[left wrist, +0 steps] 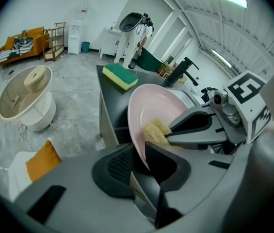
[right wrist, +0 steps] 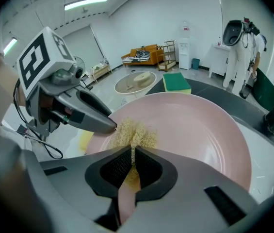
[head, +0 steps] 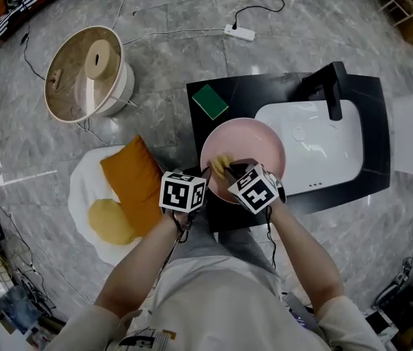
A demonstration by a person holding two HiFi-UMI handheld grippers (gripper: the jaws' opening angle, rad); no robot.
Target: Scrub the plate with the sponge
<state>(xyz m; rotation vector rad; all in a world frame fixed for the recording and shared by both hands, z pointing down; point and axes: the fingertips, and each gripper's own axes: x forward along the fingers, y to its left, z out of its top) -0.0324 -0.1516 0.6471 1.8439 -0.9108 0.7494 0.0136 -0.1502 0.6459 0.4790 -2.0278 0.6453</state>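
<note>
At the right gripper (right wrist: 132, 153), only its view shows scrubber (right wrist: 136, 131) pinched.

Two grippers: left gripper (left wrist: 139, 160), right gripper (right wrist: 132, 160). One plate (head: 259, 139), one green sponge (head: 210, 101), one yellow scrubber (right wrist: 136, 132). One sink (head: 310, 141), one tap (head: 334, 90), one cushion (head: 134, 185).

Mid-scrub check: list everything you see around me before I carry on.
counter: one, black, in front of the person
sink: one, white, set in the counter
faucet: one, black, over the sink
plate: one, pink, at the counter's near edge
yellow sponge: one, against the plate
green sponge: one, on the counter
round table: one, beige top, on the floor
rug: one, white and yellow, on the floor
cushion: one, orange, on the rug
power strip: one, white, on the floor
left gripper: grey, shut on the plate's rim
right gripper: grey, shut on the yellow sponge
</note>
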